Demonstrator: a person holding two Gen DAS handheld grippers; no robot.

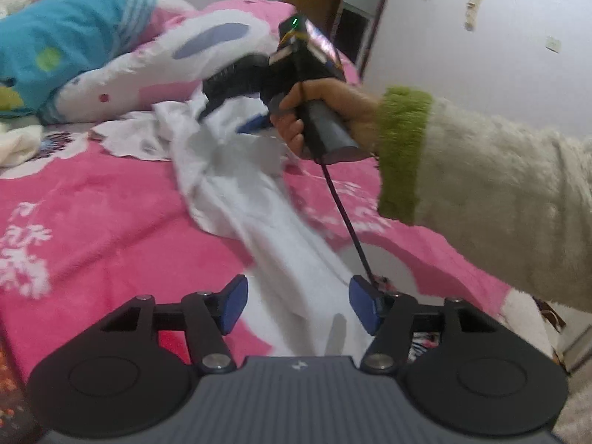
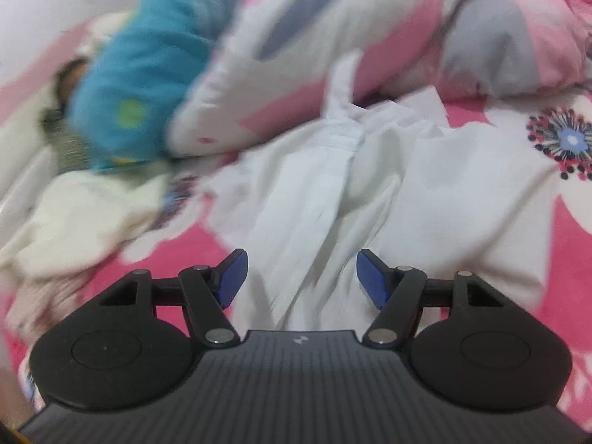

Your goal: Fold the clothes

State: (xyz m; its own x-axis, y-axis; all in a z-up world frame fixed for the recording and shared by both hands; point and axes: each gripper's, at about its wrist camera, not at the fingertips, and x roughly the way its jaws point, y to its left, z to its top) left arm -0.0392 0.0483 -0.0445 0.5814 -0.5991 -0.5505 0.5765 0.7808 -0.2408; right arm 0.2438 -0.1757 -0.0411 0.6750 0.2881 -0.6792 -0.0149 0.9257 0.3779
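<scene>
Fingers, left gripper [image 1: 298, 305]: spread wide, holding nothing.
Fingers, right gripper [image 2: 301, 277]: wide too, over rumpled white shirt [image 2: 333, 192], likely seeking an edge.

Soft, even indoor light with only faint shadows and no glare. Both fisheye views curve strongly at the edges, with dark corners. Motion blur smears the bedding [image 2: 155, 85] in the right wrist view and the white garment [image 1: 259, 199] in the left.
</scene>
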